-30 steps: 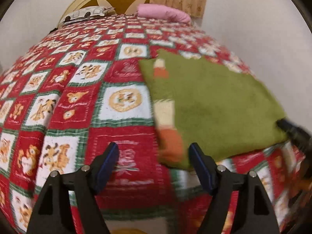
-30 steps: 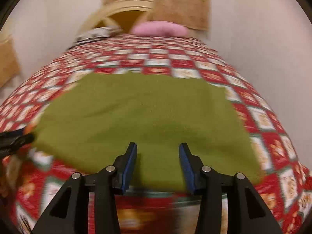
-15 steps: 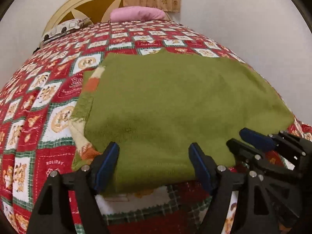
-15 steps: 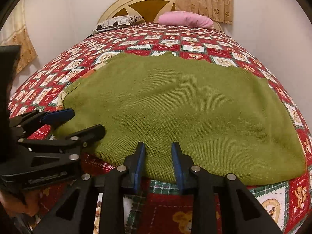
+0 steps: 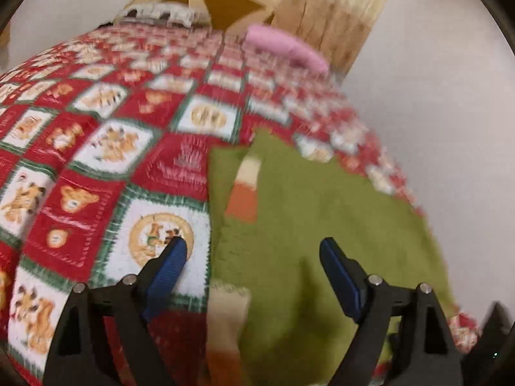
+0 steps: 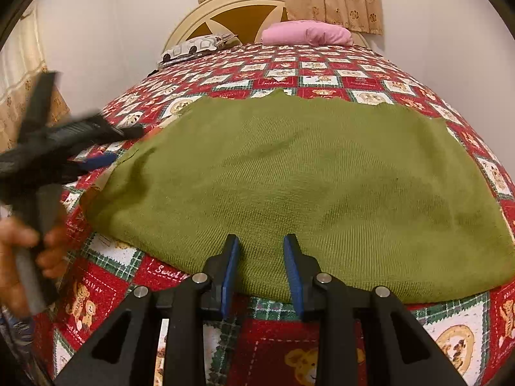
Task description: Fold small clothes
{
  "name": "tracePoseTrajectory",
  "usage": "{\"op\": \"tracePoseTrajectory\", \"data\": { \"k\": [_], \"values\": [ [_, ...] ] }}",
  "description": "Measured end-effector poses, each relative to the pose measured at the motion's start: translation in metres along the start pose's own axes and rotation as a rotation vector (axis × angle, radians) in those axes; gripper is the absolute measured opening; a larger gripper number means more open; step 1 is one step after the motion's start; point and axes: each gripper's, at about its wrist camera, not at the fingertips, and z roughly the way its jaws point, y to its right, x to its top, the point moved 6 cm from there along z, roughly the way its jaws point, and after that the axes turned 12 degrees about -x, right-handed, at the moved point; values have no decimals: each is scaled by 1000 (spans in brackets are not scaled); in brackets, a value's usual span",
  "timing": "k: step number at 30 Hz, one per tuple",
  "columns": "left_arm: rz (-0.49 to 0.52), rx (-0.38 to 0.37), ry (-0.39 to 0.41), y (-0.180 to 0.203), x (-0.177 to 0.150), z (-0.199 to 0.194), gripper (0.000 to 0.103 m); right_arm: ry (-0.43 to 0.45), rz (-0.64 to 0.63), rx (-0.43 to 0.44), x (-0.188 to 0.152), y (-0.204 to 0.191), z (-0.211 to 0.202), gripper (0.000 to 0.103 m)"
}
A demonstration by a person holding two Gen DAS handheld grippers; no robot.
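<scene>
left view motion-blurred; warm even light

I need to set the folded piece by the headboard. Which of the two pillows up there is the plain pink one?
The pink pillow lies on the right at the headboard, in front of the curtain. The other pillow, to its left, is white with a dark pattern.

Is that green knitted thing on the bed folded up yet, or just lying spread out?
Mostly spread out. The green garment lies flat across the quilt; only its left side looks layered. Neither gripper holds it.
</scene>
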Motion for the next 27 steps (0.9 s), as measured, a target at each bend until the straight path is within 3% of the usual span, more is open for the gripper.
{"op": "tracePoseTrajectory", "data": {
  "k": [1, 4, 6, 8, 13, 16, 18, 19, 21, 23, 27],
  "values": [
    [-33, 7, -37, -7, -5, 12, 84, 0, 7, 8, 0, 1, 0, 30],
    [-23, -10, -12, -2, -7, 12, 83, -4, 18, 20, 0, 2, 1, 30],
    [-42, -107, -31, 2, -11, 11, 62, -5, 18, 19, 0, 2, 1, 30],
    [-58, -122, -26, 0, -13, 9, 58, -4, 19, 21, 0, 2, 1, 30],
    [-189, -198, 1, -10, -12, 6, 62, -4, 23, 27, 1, 3, 2, 31],
    [-146, -141, 3, -3, -12, 8, 54, -4, 25, 27, 1, 4, 2, 31],
    [-123, -97, 8, -2, -11, 8, 28, -4, 25, 28, 0, 4, 2, 31],
    [-133, -100, 8, -2, -10, 8, 24, -3, 27, 28, 1, 4, 2, 31],
    [-121, -86, 20, 4, -4, 4, 21, 1, 32, 31, 1, 4, 1, 31],
    [-38, -63, 55, 23, 1, -4, 21, 4, 43, 41, 1, 5, 1, 31],
    [121, -100, 93, 79, 7, -15, 21, 8, 88, 70, 1, 11, 0, 30]
  ]
}}
